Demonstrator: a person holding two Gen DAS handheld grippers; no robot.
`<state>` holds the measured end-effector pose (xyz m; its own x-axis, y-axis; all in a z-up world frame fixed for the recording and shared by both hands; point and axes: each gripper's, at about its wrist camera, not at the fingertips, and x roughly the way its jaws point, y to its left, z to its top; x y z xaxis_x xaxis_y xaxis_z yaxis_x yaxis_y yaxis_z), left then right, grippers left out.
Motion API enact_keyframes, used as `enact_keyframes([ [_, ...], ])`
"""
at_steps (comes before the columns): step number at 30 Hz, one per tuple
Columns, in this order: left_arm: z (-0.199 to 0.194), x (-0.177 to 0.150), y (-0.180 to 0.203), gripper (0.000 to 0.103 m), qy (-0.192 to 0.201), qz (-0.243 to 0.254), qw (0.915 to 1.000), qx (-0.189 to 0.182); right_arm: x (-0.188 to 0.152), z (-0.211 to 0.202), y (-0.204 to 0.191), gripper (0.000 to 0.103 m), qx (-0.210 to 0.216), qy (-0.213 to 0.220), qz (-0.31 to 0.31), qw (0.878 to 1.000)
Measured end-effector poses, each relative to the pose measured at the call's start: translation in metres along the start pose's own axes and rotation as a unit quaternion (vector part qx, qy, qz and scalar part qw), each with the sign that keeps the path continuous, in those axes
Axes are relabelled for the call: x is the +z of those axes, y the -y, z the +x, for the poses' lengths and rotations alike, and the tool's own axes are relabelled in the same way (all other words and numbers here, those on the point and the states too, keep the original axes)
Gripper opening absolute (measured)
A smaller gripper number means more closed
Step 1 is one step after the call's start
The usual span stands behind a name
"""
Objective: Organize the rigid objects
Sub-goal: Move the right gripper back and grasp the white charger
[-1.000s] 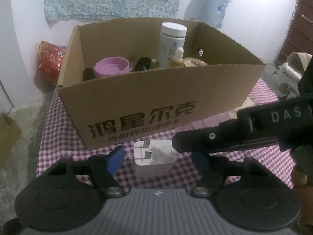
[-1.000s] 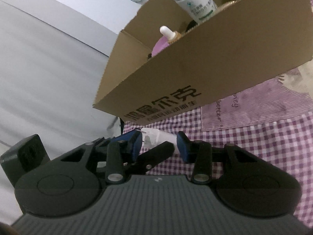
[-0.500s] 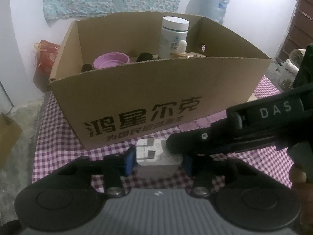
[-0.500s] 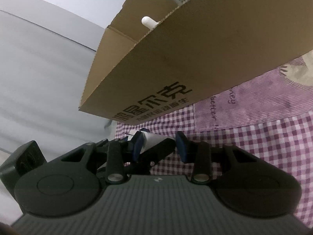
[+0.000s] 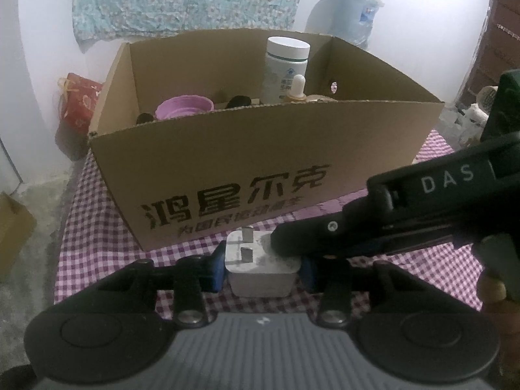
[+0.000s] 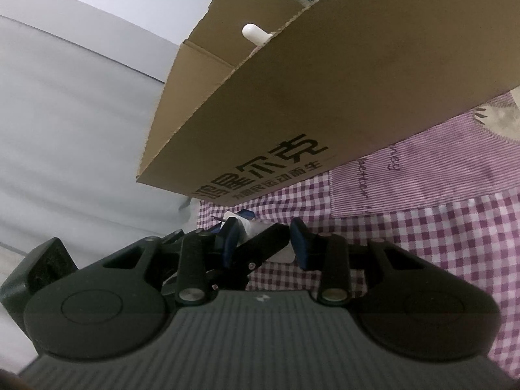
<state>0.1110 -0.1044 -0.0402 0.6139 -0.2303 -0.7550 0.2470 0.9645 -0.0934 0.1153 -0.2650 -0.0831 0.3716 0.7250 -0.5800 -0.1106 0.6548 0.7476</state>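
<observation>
A white charger plug (image 5: 260, 276) stands on the purple checked cloth just in front of the cardboard box (image 5: 260, 149), prongs up. My left gripper (image 5: 262, 267) is closing on it, and its blue pads (image 5: 217, 268) touch both sides. One of my right gripper's fingers (image 5: 308, 237) reaches in from the right and lies over the charger's top right corner. In the right wrist view my right gripper (image 6: 264, 245) straddles a left finger and part of the charger (image 6: 245, 227). Whether its pads press is hidden.
The box (image 6: 357, 81) holds a tall white bottle (image 5: 287, 65), a dropper bottle (image 5: 298, 86), a purple bowl (image 5: 183, 107) and dark items. A red bag (image 5: 78, 100) lies on the floor at left. A water jug (image 5: 351, 16) stands at the back wall.
My left jaws came together from wide apart onto the charger's sides. The right gripper's finger slid from beside the charger onto its top corner, and the right jaws narrowed a little.
</observation>
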Motion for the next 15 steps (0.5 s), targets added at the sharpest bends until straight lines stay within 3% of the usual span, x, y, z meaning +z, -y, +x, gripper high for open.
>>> enact_keyframes([
  [8,-0.010,-0.017,0.004,0.044,0.019,0.024,0.9994,-0.019,-0.014,-0.017,0.005,0.035,-0.007,0.016,0.008,1.000],
  [11,-0.011,-0.020,0.004,0.051,0.017,0.028,0.9991,-0.027,-0.016,-0.026,0.013,0.035,-0.009,0.027,0.019,0.999],
  [13,-0.012,-0.021,0.005,0.064,0.014,0.035,0.9989,-0.028,-0.018,-0.031,0.018,0.035,-0.007,0.031,0.026,0.999],
  [15,-0.012,-0.023,0.006,0.068,0.012,0.040,0.9988,-0.024,-0.019,-0.033,0.020,0.035,-0.005,0.031,0.029,0.999],
])
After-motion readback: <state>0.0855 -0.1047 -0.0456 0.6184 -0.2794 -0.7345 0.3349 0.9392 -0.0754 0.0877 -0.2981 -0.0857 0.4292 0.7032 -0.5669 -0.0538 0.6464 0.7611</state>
